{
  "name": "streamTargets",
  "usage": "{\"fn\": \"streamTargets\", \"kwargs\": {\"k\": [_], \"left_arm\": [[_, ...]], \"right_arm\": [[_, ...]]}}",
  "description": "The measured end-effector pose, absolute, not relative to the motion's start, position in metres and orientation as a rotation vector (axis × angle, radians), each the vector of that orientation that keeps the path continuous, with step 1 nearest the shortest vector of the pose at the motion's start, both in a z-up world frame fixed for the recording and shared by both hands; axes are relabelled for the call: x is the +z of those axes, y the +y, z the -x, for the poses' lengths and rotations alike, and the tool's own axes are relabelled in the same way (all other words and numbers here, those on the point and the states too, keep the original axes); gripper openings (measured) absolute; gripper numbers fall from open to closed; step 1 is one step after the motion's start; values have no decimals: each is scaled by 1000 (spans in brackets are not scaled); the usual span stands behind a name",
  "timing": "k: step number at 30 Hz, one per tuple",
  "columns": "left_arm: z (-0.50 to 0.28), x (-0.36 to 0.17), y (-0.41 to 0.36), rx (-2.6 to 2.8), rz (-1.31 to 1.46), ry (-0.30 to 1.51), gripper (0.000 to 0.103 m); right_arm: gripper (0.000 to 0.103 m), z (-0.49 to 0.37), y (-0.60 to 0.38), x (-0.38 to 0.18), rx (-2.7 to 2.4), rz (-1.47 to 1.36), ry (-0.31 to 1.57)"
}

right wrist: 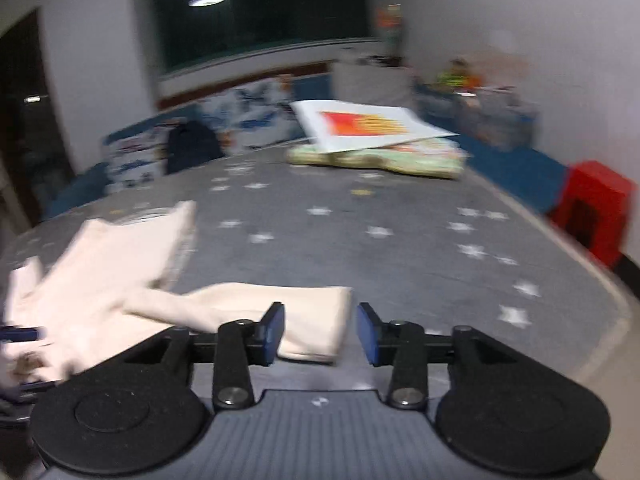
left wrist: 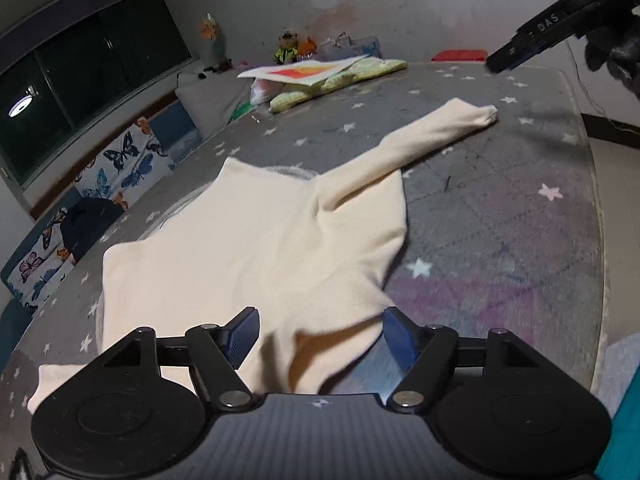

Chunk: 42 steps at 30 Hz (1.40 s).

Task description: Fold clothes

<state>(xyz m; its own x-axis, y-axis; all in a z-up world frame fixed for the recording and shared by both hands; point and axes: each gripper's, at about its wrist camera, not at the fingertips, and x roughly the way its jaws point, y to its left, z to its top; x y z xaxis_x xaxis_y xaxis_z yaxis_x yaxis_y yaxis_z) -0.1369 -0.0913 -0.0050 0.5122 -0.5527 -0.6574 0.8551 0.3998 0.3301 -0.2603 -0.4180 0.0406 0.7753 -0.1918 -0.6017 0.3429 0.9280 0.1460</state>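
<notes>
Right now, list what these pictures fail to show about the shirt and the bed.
- Shirt: its near hem, left wrist view, hidden behind the left gripper.
- Shirt body: right wrist view, smeared by motion blur, cut off at the left edge.
- Toys beyond the bed: too small to identify.

Cream top (left wrist: 248, 248): soft matt knit cloth. Star-print bed cover (left wrist: 500, 208): matt grey fabric. My left gripper (left wrist: 318, 334): matt black plastic, ribbed blue pads (left wrist: 240, 338), shiny metal pivots. Far booklet (right wrist: 372, 126): smooth paper.
</notes>
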Motion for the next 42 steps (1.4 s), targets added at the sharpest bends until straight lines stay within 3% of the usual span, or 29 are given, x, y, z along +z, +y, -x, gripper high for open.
{"fn": "streamTargets", "kwargs": {"k": [1,6,8,12,14,17,21,23,24,25,29,30,31,35,37,38,39,41,42], "left_arm": [[138,-5,-92,-945,-705,490,67],[144,-8,-98,-985,-698,486,30],[147,-8,-100,-992,-706,481,26],[156,-4,-102,-1004,-725,447,29],[159,1,-103,-1010,-714,435,33],[160,2,-110,-1023,-715,410,53],[153,-5,-125,-1033,-740,416,53],[148,-9,-129,-1045,-734,441,42],[148,-8,-129,-1059,-735,455,23],[147,-8,-129,-1074,-736,469,14],[153,-1,-117,-1184,-710,502,4],[157,1,-113,-1204,-713,493,4],[161,2,-109,-1223,-716,483,4],[168,9,-104,-1214,-709,427,5],[170,13,-103,-1194,-702,396,11],[171,15,-102,-1184,-698,381,18],[171,17,-102,-1174,-695,365,34],[167,13,-110,-1152,-719,362,52],[165,11,-114,-1140,-731,360,52]], "right_arm": [[50,254,-416,38,-268,-238,633],[54,232,-404,17,-185,-91,714],[55,224,-400,6,-169,-11,744],[50,218,-397,-10,-134,69,780],[19,222,-395,-6,-108,59,789],[11,230,-391,4,-64,41,810],[8,243,-386,25,27,-12,831],[8,254,-382,46,92,-48,814],[8,258,-383,57,107,-63,798],[8,256,-388,66,89,-74,770],[13,241,-422,95,-76,-116,672],[17,231,-439,93,-161,-149,670],[27,224,-456,90,-235,-182,665],[38,213,-473,73,-324,-148,668],[41,212,-465,62,-259,-161,693],[43,212,-458,56,-223,-160,708],[45,210,-448,48,-185,-139,724],[49,204,-431,32,-132,-97,760],[50,202,-426,25,-119,-93,778]]}}
